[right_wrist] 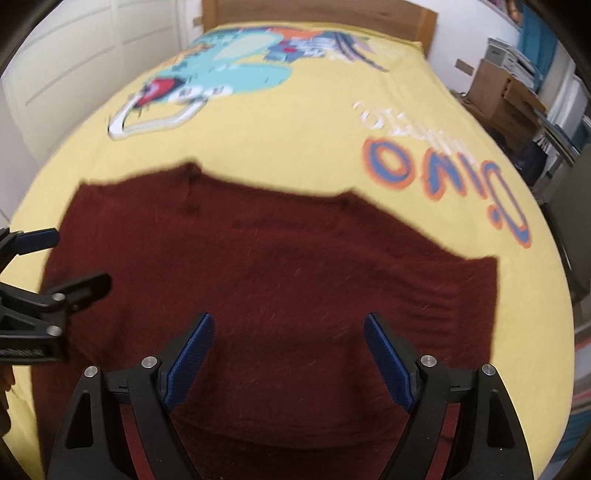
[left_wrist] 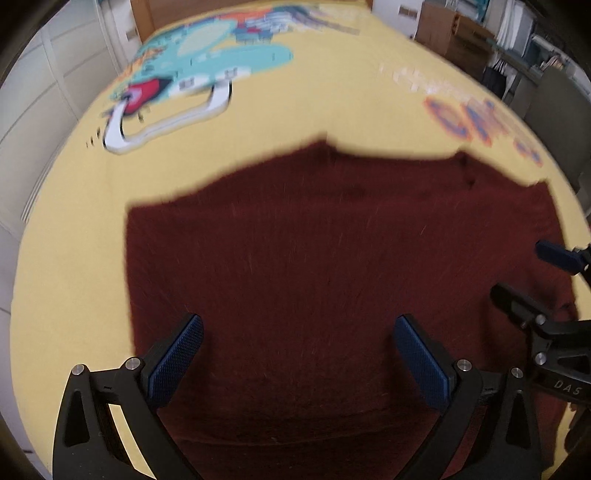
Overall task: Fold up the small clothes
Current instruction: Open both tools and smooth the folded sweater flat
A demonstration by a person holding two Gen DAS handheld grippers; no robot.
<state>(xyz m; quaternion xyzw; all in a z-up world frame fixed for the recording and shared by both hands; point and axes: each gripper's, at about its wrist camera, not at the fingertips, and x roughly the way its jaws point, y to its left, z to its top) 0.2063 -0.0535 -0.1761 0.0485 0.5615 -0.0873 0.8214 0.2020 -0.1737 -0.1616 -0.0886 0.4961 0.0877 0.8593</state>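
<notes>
A dark red knitted sweater (left_wrist: 314, 258) lies flat on the yellow bedspread (left_wrist: 74, 221), neck edge away from me. It also shows in the right wrist view (right_wrist: 288, 266). My left gripper (left_wrist: 299, 354) is open and empty, hovering over the sweater's near left part. My right gripper (right_wrist: 288, 350) is open and empty over the near right part. The right gripper also shows at the right edge of the left wrist view (left_wrist: 532, 273). The left gripper shows at the left edge of the right wrist view (right_wrist: 70, 258). Both views are blurred.
The bedspread (right_wrist: 314, 122) carries a blue cartoon dinosaur print (right_wrist: 229, 70) and orange-blue lettering (right_wrist: 443, 173). A wooden headboard (right_wrist: 332, 14) is at the far end. White cupboard doors (left_wrist: 40, 92) stand left, cardboard boxes (right_wrist: 506, 92) and shelves right.
</notes>
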